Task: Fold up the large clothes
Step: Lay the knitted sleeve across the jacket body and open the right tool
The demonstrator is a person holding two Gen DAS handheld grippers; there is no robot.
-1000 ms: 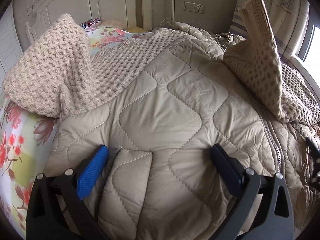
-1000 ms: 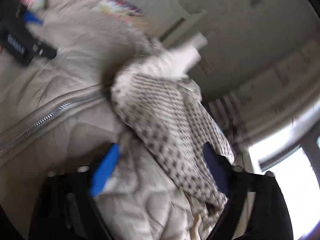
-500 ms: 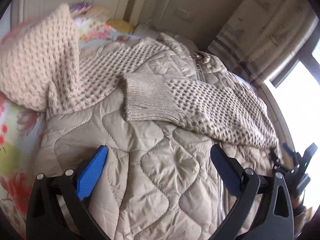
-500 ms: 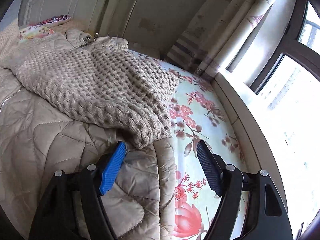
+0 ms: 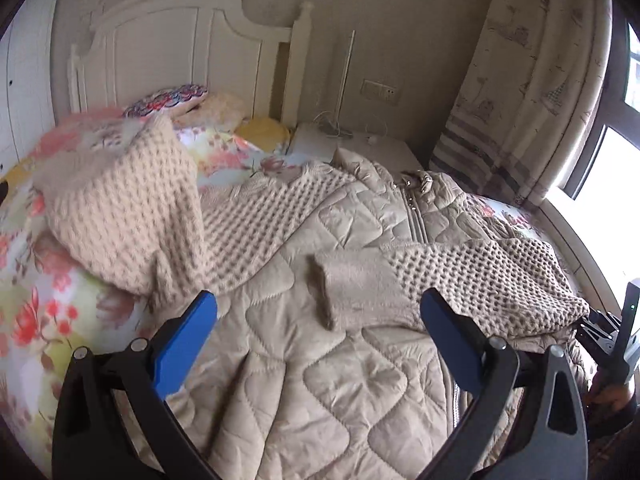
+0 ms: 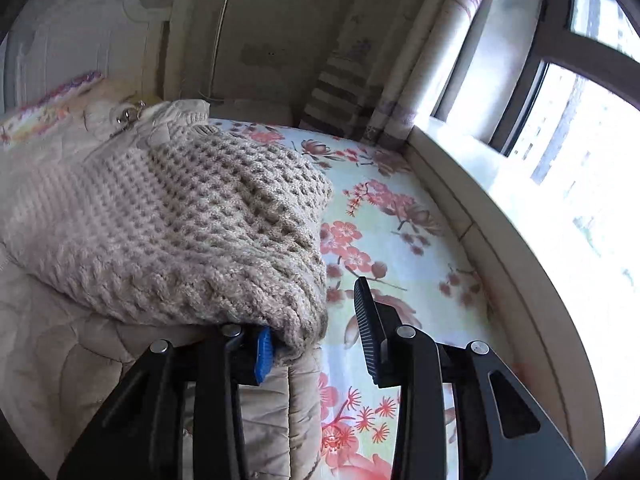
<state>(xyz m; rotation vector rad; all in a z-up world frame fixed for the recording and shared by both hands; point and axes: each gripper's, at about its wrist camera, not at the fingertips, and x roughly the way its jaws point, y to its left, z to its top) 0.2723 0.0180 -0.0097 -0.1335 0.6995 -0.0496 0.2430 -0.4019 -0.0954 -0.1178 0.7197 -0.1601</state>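
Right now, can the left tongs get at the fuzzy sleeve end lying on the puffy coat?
Probably yes. The sleeve end lies on top of the puffy coat, just ahead of the open left tongs, with nothing covering it.

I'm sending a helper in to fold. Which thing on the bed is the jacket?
On the floral-sheeted bed below the white headboard, the jacket is the big tan spread in the middle. Unlike the chunky knit sweater draped over it, it is smooth, wavy-quilted and zipped.
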